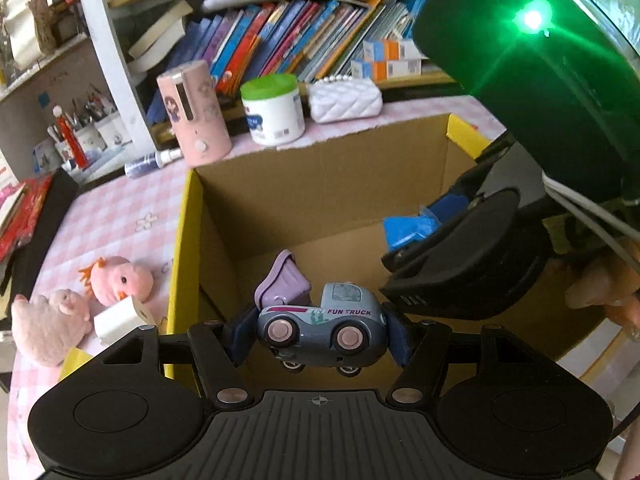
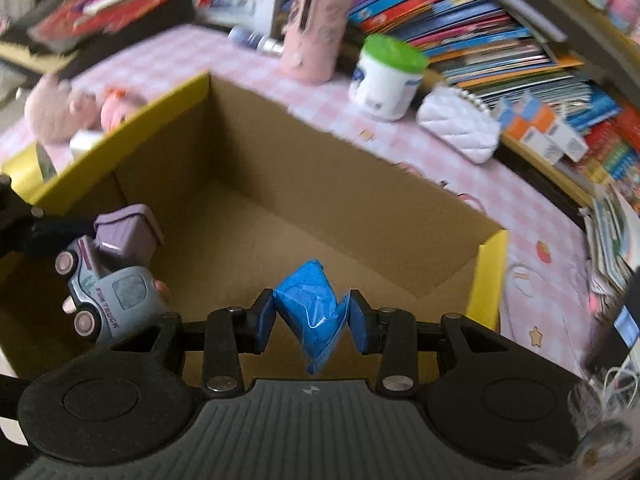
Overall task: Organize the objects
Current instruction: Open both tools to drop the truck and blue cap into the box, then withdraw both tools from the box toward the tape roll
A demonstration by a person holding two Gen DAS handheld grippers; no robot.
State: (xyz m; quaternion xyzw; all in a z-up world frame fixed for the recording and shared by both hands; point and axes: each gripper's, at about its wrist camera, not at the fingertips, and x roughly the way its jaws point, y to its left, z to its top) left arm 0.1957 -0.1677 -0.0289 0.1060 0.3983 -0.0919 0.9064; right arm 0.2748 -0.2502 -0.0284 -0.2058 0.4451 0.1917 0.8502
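Left jaws: pressed onto the two ends of a toy truck (image 1: 322, 322); the left gripper (image 1: 320, 334) is held over the open cardboard box (image 1: 320, 184).
Toy truck: grey-blue, pink wheels, a raised lilac tipper bed, "FUN TRUCK" printed on its side; it is carried sideways between the pads, above the box floor and clear of it.
Right jaws: pinched on a crumpled blue packet (image 2: 314, 312); the right gripper (image 2: 312, 322) is also held over the box, pointing down into it.
Blue packet: gripped at its middle, its lower tip hanging below the pads, above the bare cardboard floor.
Box: brown inside, yellow along the rim flaps, set on a pink checked tablecloth (image 1: 120, 216); nothing is seen lying on the visible floor.
Left of the box: two pink plush toys (image 1: 84, 300) and a small white block (image 1: 120, 320) are laid on the cloth.
Behind the box: a pink cylinder (image 1: 196, 112), a white tub with a green lid (image 1: 274, 108) and a white quilted pouch (image 1: 346, 100) are lined up, with a small spray bottle (image 1: 154, 162) lying beside the cylinder.
Background: shelves packed with books (image 1: 288, 36).
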